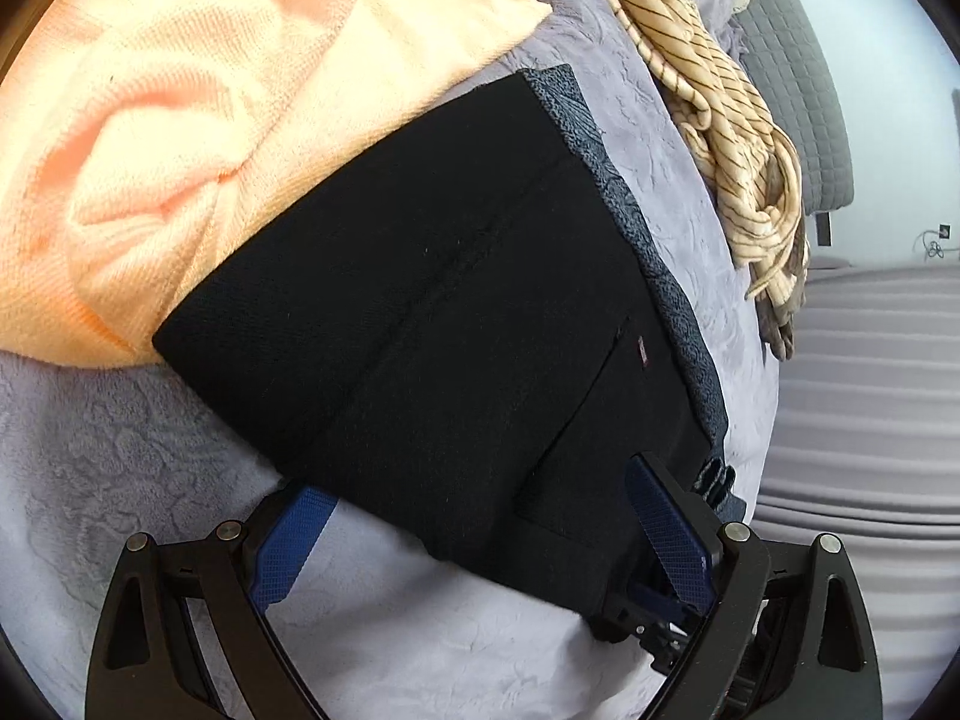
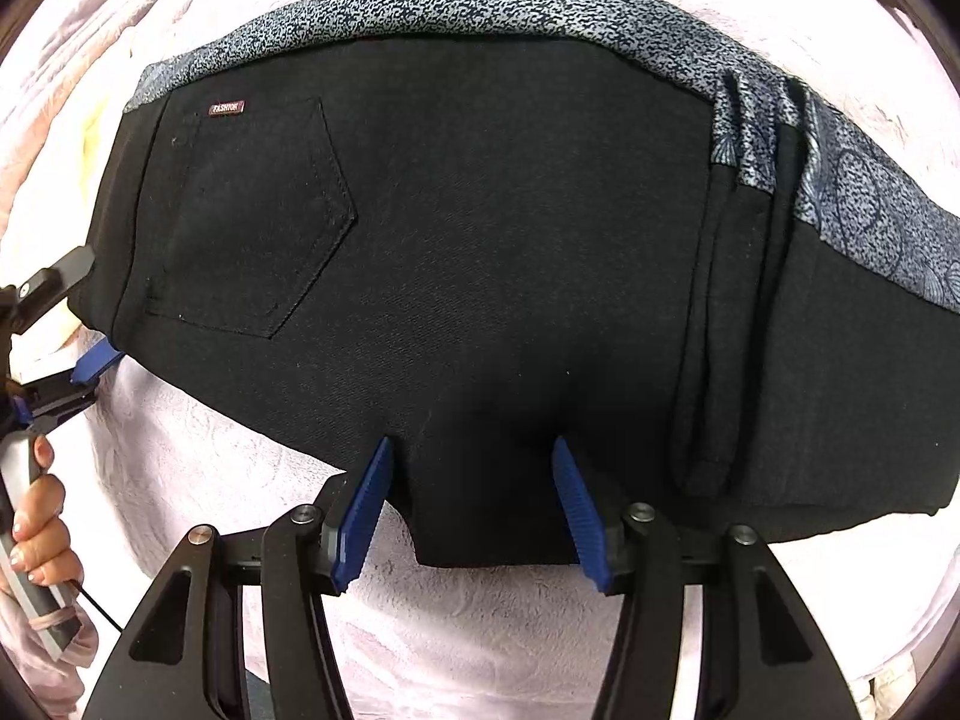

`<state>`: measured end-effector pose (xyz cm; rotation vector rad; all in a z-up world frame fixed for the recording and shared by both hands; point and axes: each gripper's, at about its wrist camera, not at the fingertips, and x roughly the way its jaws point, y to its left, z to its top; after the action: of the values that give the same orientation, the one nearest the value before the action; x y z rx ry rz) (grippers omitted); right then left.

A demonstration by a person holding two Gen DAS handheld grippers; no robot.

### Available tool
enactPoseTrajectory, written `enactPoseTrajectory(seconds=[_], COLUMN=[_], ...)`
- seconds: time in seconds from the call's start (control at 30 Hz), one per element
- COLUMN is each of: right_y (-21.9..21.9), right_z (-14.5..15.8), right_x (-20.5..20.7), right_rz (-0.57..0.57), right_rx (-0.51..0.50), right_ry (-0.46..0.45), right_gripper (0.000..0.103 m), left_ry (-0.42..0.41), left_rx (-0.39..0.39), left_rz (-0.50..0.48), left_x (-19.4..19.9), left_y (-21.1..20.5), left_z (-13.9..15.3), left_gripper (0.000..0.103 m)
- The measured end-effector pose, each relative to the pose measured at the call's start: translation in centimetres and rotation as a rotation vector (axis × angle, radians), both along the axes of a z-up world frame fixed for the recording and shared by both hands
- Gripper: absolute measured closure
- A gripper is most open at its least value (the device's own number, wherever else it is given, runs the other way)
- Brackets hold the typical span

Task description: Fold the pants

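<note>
Black pants [image 1: 432, 312] lie folded on a lavender bed cover [image 1: 138, 468], on top of a blue-grey patterned garment [image 1: 630, 204]. My left gripper [image 1: 480, 534] stands wide open astride the near corner of the pants, its blue pads [image 1: 666, 534] not pressing the cloth. In the right wrist view the pants [image 2: 480, 252] show a back pocket [image 2: 258, 222] and a small label [image 2: 226, 109]. My right gripper [image 2: 471, 510] points down at their near edge, and a tab of black cloth lies between its blue pads [image 2: 366, 516] with a gap on the left side. The left gripper [image 2: 84, 318] shows at the pants' left end.
A crumpled peach blanket [image 1: 180, 138] touches the far side of the pants. A cream striped garment [image 1: 720, 138] lies heaped beyond them. The bed's edge [image 1: 774, 408] drops to a grey striped floor on the right. A hand [image 2: 36, 510] holds the left gripper's handle.
</note>
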<state>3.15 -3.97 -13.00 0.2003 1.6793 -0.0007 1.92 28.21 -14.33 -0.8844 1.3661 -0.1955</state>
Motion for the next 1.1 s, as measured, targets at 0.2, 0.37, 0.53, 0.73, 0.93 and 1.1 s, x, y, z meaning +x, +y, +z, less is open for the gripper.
enactPoseTrajectory(seconds=[0.2,0.37,0.53,0.73,0.93,1.1], right_y=[0.5,0.8,1.2,1.3,1.0,1.6], right_z=[-0.4,-0.8,-1.0,-0.4,2.0,5.4], right_x=[0.0,0.1,0.2,0.5,1.6,5.4], right_rz=[0.012,0.013,0.026,0.050,0.056,0.098], right_rx=[-0.003,-0.003,-0.004,0.003,0.037,0.076], right_ry=[0.007,0.003,0.006,0.015,0.013,-0.039], right_gripper=[0.043,0.043,0.043,0.043,0.042,0.042], left_ry=[-0.070,-0.136,-0.046,-0.045,-0.216,-0.389], left_rx=[0.067,0.143,0.079,0.204,0.547,0.968], left_rz=[-0.042,-0.114,-0.034,-0.055,-0.219,-0.471], left_x=[0.7,1.6,2.4,2.2,1.0,-0.7], left_y=[-1.9,-4.0,-2.6,-2.9,-6.4,-12.7], left_z=[2.8,3.8,0.1,0.8,4.1,4.1], left_gripper=[0.007,0.007,0.007,0.039,0.059,0.059])
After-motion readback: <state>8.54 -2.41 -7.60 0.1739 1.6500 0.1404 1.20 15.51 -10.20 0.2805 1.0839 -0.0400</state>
